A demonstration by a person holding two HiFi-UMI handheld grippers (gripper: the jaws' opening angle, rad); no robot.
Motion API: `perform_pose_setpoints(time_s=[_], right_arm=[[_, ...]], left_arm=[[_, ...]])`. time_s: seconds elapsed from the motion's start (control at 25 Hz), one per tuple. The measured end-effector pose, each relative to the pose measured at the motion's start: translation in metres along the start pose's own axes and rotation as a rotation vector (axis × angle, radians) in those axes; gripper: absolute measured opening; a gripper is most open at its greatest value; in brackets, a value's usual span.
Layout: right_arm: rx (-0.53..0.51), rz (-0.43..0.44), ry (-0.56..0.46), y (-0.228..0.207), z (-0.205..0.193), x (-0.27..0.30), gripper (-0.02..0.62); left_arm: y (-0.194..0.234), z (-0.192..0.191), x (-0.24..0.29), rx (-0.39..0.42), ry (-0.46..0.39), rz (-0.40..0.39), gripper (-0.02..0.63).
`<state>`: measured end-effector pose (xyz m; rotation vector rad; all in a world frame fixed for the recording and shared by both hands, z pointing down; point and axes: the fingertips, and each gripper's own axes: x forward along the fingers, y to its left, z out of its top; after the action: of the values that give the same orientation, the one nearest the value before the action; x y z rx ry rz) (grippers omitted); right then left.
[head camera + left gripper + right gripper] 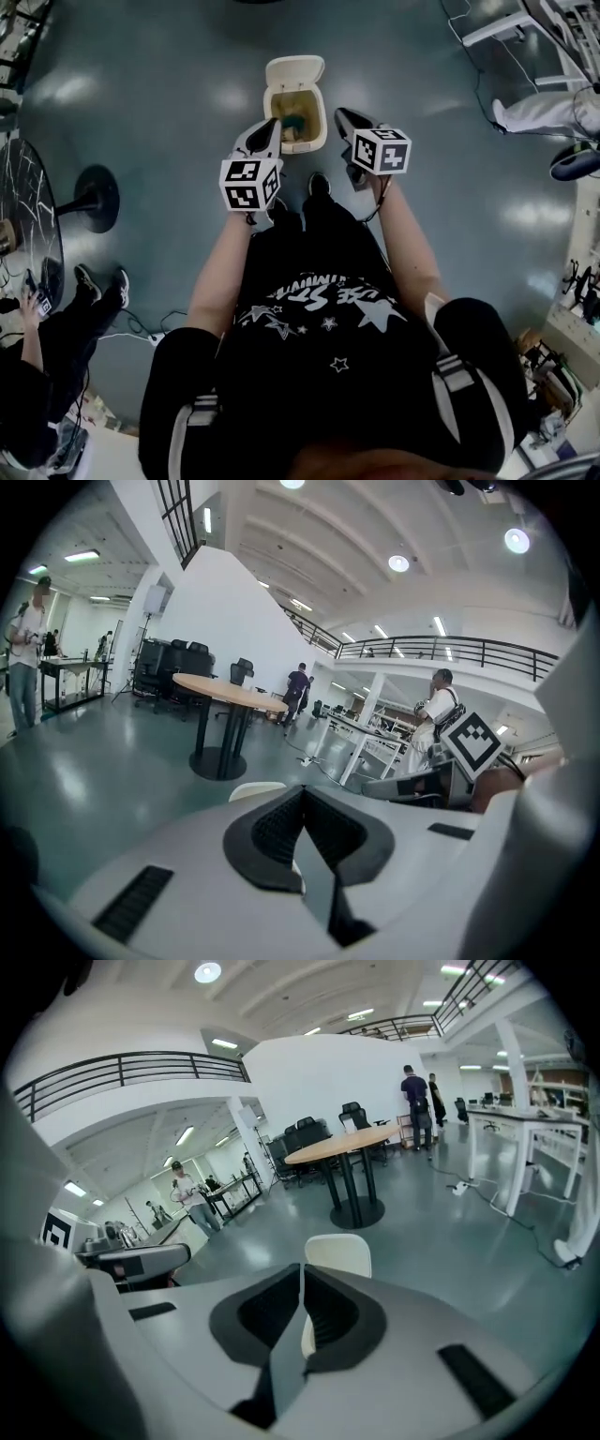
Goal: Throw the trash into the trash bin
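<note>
Sitting on the glossy grey floor (169,84) just beyond my shoes (319,184), the cream trash bin (322,114) has its lid (294,71) tipped back to the far side. Trash (294,131) lies inside it: something teal on top of tan scraps. I hold both grippers up over its near end. In the head view my left gripper (274,123) points across the bin's left rim, and my right gripper (339,113) points just past its right rim. The left gripper view shows my left fingers (281,832) pressed together with nothing between them, and the pale lid peeks out beyond their tips. My right fingers (323,1316) are likewise shut tight and empty, with the lid showing right behind them. The marker cubes sit nearer me, the left cube (249,183) and the right cube (382,150). Farther out, a round table (342,1145) on a black pedestal stands on the floor. A seated person (42,347) is at my near left, and someone's white-trousered leg (539,112) shows at the far right.
</note>
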<state>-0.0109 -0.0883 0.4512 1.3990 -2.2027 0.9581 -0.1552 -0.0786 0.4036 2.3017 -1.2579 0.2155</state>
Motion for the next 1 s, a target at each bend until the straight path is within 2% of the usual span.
perform_pose_setpoints(time_s=[0.12, 0.24, 0.52, 0.72, 1.0], right_arm=[[-0.043, -0.003, 0.005, 0.001, 0.001, -0.010, 0.020], [-0.042, 0.005, -0.013, 0.011, 0.011, -0.016, 0.011], [-0.012, 0.067, -0.032, 0.031, 0.002, -0.044, 0.006], [-0.006, 0.091, -0.055, 0.020, -0.001, -0.072, 0.006], [0.018, 0.116, -0.077, 0.009, -0.023, -0.105, 0.006]], left_arm=[[-0.005, 0.006, -0.009, 0.004, -0.015, -0.023, 0.011], [-0.006, 0.010, -0.012, 0.012, -0.023, -0.033, 0.011], [-0.014, 0.010, -0.033, -0.018, -0.042, 0.009, 0.011], [-0.032, 0.014, -0.042, -0.018, -0.057, 0.036, 0.010], [-0.070, 0.000, -0.058, 0.011, -0.049, 0.046, 0.011]])
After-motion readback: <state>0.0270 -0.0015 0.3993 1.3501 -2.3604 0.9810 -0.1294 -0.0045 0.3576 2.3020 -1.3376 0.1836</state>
